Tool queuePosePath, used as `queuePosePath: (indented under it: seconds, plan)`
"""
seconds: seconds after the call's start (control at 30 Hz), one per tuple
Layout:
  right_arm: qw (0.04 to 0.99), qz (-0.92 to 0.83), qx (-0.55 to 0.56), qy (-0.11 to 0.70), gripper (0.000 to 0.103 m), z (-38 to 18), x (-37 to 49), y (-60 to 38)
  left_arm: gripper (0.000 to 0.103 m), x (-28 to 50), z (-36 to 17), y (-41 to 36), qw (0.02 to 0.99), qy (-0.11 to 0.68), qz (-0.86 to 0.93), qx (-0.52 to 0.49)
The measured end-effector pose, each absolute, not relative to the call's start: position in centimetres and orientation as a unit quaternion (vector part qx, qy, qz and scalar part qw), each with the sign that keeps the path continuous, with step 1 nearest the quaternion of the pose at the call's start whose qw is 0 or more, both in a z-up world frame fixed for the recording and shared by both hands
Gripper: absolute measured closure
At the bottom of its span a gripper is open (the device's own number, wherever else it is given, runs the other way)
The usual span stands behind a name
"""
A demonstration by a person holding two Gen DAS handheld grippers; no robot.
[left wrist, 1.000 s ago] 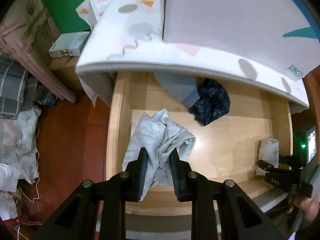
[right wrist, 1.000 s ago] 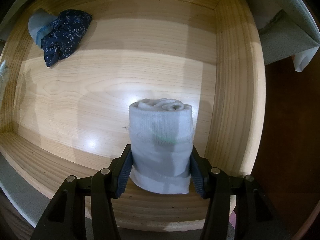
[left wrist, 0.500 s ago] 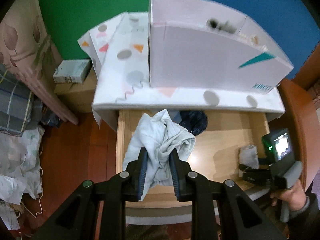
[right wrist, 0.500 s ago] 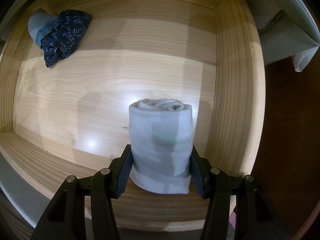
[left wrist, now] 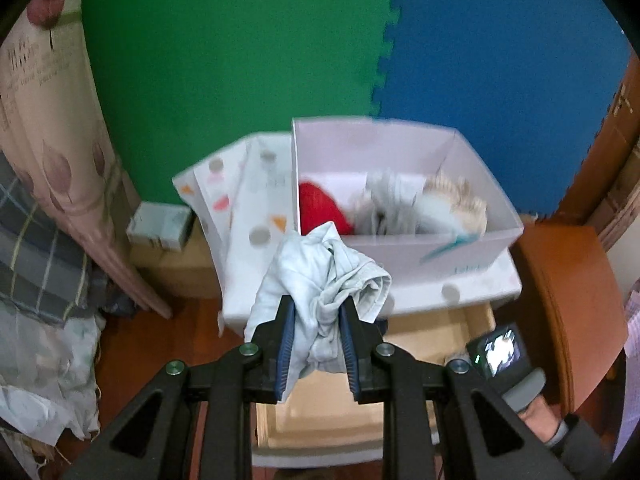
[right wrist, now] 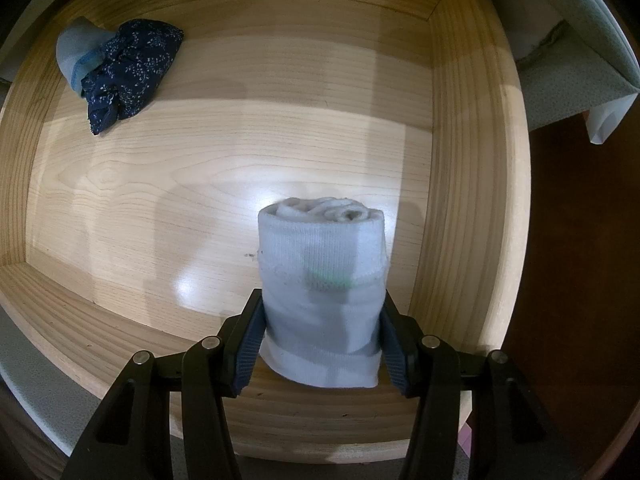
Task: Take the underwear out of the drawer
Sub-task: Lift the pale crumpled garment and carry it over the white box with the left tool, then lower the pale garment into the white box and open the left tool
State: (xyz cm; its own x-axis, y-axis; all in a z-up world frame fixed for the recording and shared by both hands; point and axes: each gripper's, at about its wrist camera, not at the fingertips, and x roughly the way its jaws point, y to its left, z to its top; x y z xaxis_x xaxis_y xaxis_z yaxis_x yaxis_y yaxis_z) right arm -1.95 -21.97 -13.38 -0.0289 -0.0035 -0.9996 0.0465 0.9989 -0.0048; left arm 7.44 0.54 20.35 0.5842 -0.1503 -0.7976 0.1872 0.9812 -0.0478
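My left gripper (left wrist: 317,312) is shut on a crumpled pale grey-blue underwear (left wrist: 324,276), held high above the open wooden drawer (left wrist: 436,328). Behind it stands a white box (left wrist: 404,248) holding red and pale clothes. My right gripper (right wrist: 320,320) points down into the drawer (right wrist: 472,184), shut on a rolled white sock (right wrist: 322,288) that rests by the right wall. A dark blue flowered garment (right wrist: 128,68) with a pale blue piece lies at the drawer's far left corner. The right gripper's camera body (left wrist: 500,352) and a hand show low right in the left wrist view.
A dotted white cabinet top (left wrist: 248,216) carries the box. Green and blue foam mats (left wrist: 240,60) cover the wall behind. A small box (left wrist: 160,224), a curtain and piled fabrics (left wrist: 44,280) are at the left. A brown wooden chair (left wrist: 568,304) stands to the right.
My left gripper has risen with the pale underwear, out of the drawer to above the white box, whose inside now shows. The right gripper and sock have stayed still.
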Motion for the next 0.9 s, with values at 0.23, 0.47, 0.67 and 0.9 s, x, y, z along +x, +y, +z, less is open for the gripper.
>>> queuePosePath:
  seconds: [0.23, 0.47, 0.67, 0.9]
  plan:
    - [0.697, -0.018, 0.016, 0.716, 0.052, -13.3, -1.8, -22.1, 0.081, 10.4, 23.4, -0.7, 0.903, 0.418, -0.095, 0.020]
    - [0.697, -0.018, 0.016, 0.716, 0.052, -13.3, -1.9, -22.0, 0.081, 13.8, 24.1, -3.2, 0.910, 0.401, -0.103, 0.037]
    - [0.698, -0.018, 0.016, 0.716, 0.052, -13.4, -1.9, -22.1, 0.081, 17.0, 22.2, -5.7, 0.907, 0.402, -0.113, 0.053]
    - [0.698, -0.018, 0.016, 0.716, 0.052, -13.5, -1.8, -22.1, 0.081, 20.3, 18.7, -7.5, 0.899, 0.420, -0.109, 0.065]
